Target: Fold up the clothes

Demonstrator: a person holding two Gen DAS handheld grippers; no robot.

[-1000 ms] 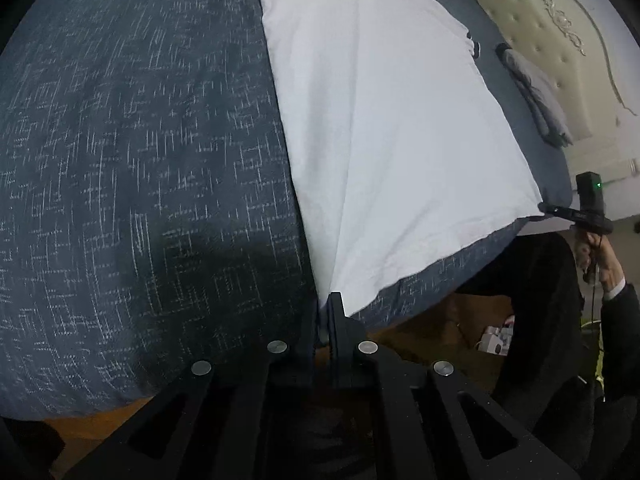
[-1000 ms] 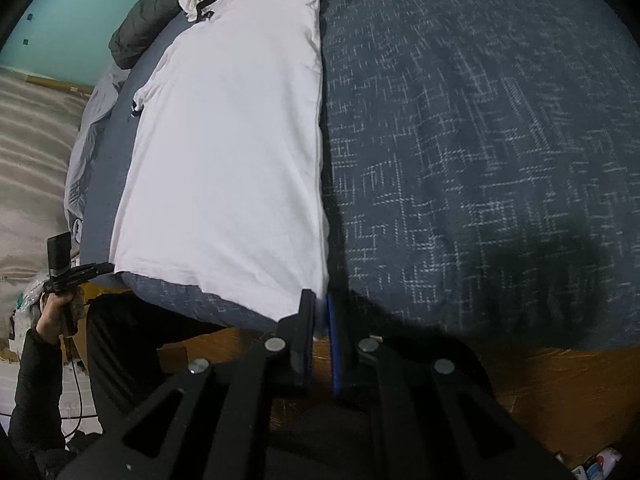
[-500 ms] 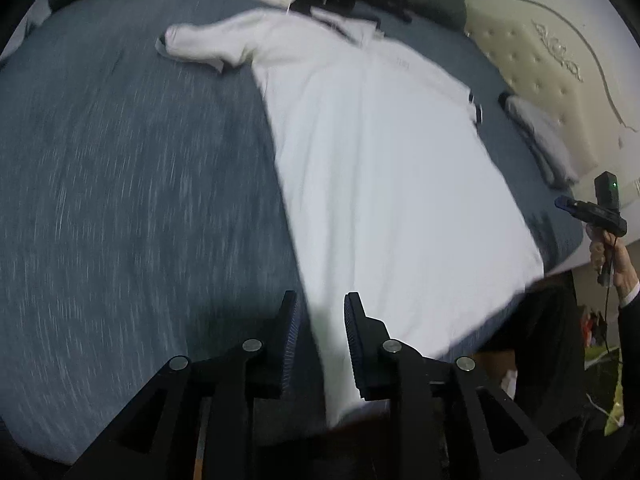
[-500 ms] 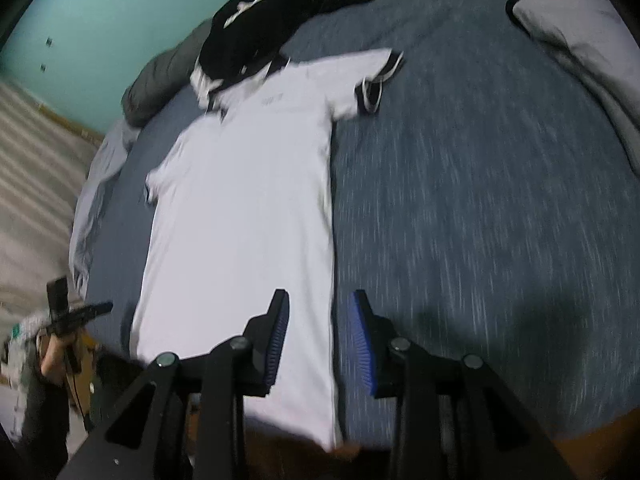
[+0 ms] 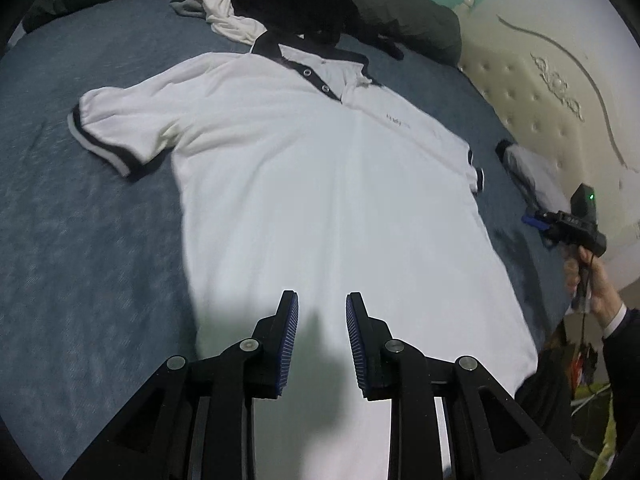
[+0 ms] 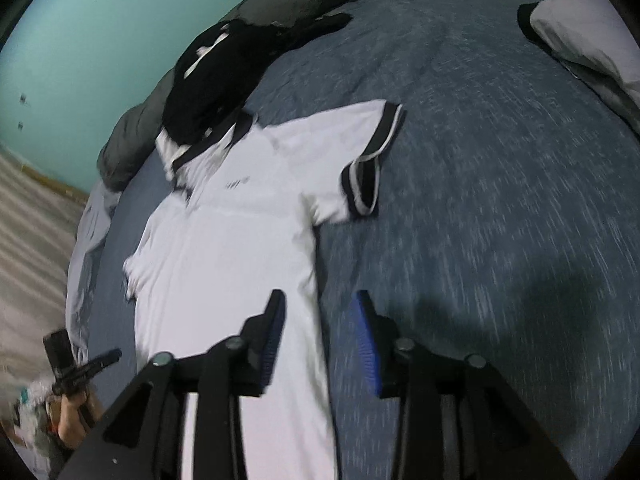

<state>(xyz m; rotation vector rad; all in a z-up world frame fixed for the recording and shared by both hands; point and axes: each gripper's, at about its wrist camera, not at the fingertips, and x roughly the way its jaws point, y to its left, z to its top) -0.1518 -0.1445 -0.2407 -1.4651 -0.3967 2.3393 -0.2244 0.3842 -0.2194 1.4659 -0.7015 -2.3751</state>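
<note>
A white polo shirt (image 5: 320,184) with a black collar and black sleeve cuffs lies flat, front up, on the blue-grey bedspread (image 5: 80,240). It also shows in the right wrist view (image 6: 224,248). My left gripper (image 5: 322,308) is open and empty above the shirt's lower part. My right gripper (image 6: 320,308) is open and empty above the shirt's right side edge. The right gripper also appears at the far right of the left wrist view (image 5: 560,228), and the left gripper at the lower left of the right wrist view (image 6: 84,368).
A heap of black and white clothes (image 5: 288,4) lies just beyond the collar, in front of a dark grey duvet roll (image 5: 404,28). A folded grey garment (image 6: 592,36) lies on the bed to the right. A cream tufted headboard (image 5: 560,92) stands beyond.
Both grippers let go of the shirt's bottom corners, opened, and rose and tilted forward. The whole shirt up to the collar has come into view.
</note>
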